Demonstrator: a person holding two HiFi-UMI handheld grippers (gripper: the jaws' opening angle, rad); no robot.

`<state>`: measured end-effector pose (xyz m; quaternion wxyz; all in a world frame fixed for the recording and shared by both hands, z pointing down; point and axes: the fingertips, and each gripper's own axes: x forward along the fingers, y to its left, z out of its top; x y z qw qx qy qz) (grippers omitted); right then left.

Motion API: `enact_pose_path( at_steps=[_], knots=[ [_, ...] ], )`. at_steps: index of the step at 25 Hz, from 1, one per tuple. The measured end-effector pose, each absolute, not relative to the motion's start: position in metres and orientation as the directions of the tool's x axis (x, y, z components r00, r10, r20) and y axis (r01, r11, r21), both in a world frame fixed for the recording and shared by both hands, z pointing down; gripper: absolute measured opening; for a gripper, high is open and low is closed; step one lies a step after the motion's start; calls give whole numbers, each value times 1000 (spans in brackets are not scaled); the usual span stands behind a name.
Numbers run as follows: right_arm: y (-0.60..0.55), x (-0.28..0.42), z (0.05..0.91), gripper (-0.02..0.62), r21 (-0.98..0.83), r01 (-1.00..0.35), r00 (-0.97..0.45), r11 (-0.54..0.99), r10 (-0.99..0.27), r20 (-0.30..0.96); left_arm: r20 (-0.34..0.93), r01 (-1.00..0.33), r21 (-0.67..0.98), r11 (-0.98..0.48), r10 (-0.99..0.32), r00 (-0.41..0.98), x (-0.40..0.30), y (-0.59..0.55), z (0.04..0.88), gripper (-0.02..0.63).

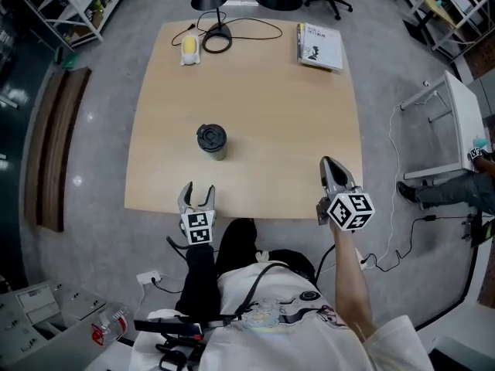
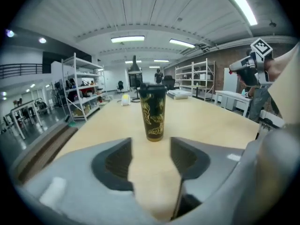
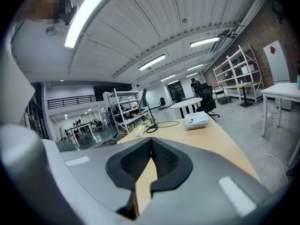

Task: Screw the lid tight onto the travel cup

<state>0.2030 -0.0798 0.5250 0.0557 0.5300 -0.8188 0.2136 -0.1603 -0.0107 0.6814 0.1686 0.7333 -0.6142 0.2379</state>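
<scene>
A dark travel cup [image 1: 211,141] with gold patterning and a black lid on top stands upright near the middle of the wooden table [image 1: 263,99]. In the left gripper view the travel cup [image 2: 153,111] stands straight ahead, well beyond the jaws. My left gripper [image 1: 196,195] hovers at the table's near edge, open, with only bare tabletop between its fingers [image 2: 112,165]. Over the near right corner my right gripper [image 1: 327,165] is shut with nothing in it; its jaw tips meet in the right gripper view [image 3: 151,142].
At the far side of the table stand a black desk lamp [image 1: 210,6] with its cable, a small yellow object [image 1: 189,49] and a white book [image 1: 319,46]. A white side table [image 1: 448,122] stands to the right, with a person's legs beside it.
</scene>
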Motion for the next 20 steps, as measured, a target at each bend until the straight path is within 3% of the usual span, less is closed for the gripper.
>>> enact_pose_path(
  at_steps=[2,14,20],
  knots=[
    [-56,203,516,-2,-260,-886,-453,385,-839,301,485,-987,-81,-138,-870,82,-159,4,641,1],
    [82,227,431,-3,-183,-901,-423,393,-888,179,200,-996,-36,-80,-977,72,-110,87,452,-5],
    [89,215,408,-3,-108,-925,-377,363,-911,166,184,-992,-16,-126,-975,121,-102,89,431,-5]
  ],
)
